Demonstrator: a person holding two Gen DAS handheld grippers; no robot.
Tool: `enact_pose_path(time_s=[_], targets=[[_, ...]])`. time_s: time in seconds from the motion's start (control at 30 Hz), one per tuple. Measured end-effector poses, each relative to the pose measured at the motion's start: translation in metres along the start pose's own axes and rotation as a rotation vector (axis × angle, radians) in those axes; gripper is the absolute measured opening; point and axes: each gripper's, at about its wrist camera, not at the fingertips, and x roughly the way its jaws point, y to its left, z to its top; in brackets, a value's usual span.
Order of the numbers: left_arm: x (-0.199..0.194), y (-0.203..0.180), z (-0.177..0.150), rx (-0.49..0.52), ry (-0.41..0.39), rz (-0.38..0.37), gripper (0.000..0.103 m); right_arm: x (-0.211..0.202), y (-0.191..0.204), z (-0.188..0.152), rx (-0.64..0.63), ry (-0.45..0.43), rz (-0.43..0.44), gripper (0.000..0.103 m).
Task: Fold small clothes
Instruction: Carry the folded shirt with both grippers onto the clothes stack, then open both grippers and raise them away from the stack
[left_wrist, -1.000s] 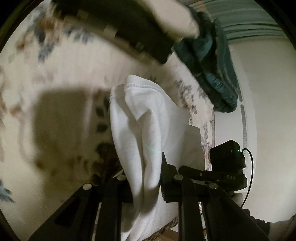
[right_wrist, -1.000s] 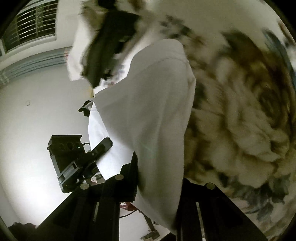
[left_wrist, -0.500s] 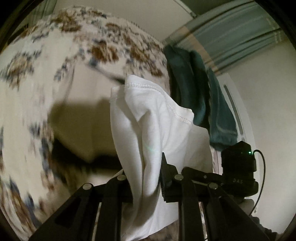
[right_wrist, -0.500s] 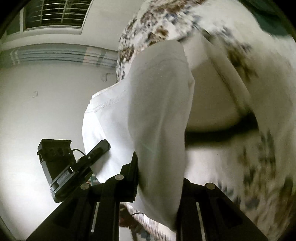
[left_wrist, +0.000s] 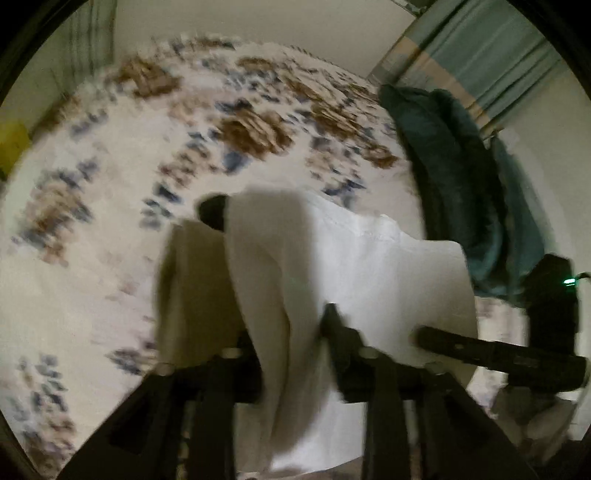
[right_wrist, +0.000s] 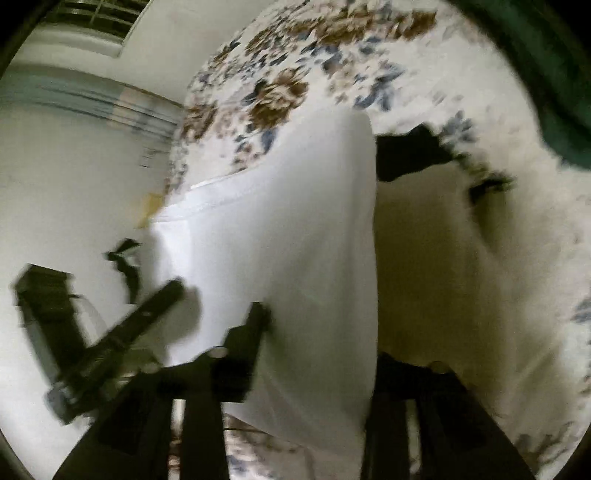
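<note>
White cotton garment (left_wrist: 332, 266), one item, held up over the bed (left_wrist: 92, 258) between both tongs; stitched hem visible along its upper edge in both views. Both views are motion-blurred.

Left tongs (left_wrist: 291, 354): pressed together on a gathered fold of the white cotton garment, cloth bunched between the two black fingers and hanging below them. Seen from the right wrist view as a dark bar at the garment's left edge (right_wrist: 140, 325).

Right tongs (right_wrist: 317, 354): pinching the white cotton garment (right_wrist: 288, 240), which fills the gap between the fingers and drapes upward and down past them. Seen from the left wrist view as a black bar (left_wrist: 498, 354) meeting the cloth's right-hand edge.

Bed covering: cream fabric printed with brown and blue flowers (right_wrist: 280, 96); the garment's shadow falls on it beside the cloth.

Dark teal cloth (left_wrist: 461, 177): heaped at the far right edge of the bed, apart from the white garment.

Small dark object (right_wrist: 410, 151): lying on the bed past the garment's top edge; kind cannot be told.

Background: pale wall, striped curtain (left_wrist: 498, 55).
</note>
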Motion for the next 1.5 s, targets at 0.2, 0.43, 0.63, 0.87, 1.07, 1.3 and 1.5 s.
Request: enact_pose_path(time_s=[0.2,0.43,0.63,0.87,1.07,1.3,1.5], targets=[[-0.036,-0.005,-0.017,0.038,-0.08,0.167,0.103,-0.038,0.016,-0.034,-0.098,-0.113,-0.394,0.103],[-0.093,-0.027,-0.058,0.079,-0.136,0.261,0.103,-0.103,0.04,-0.107,-0.117,-0.23,-0.627,0.103],[-0.166,-0.052,-0.097,0.109,-0.198,0.255,0.103,-0.186,0.083,-0.183,-0.112,-0.378,-0.699,0.103],[-0.27,-0.082,-0.162,0.149,-0.272,0.244,0.103,-0.281,0.143,-0.285,-0.167,-0.498,-0.702,0.103],[-0.354,-0.104,-0.217,0.147,-0.35,0.262,0.103,-0.356,0.183,-0.376,-0.228,-0.584,-0.681,0.103],[-0.437,-0.126,-0.265,0.122,-0.458,0.279,0.103,-0.432,0.213,-0.466,-0.282,-0.664,-0.624,0.103],[-0.483,-0.142,-0.301,0.111,-0.522,0.28,0.103,-0.483,0.229,-0.524,-0.314,-0.726,-0.594,0.103]])
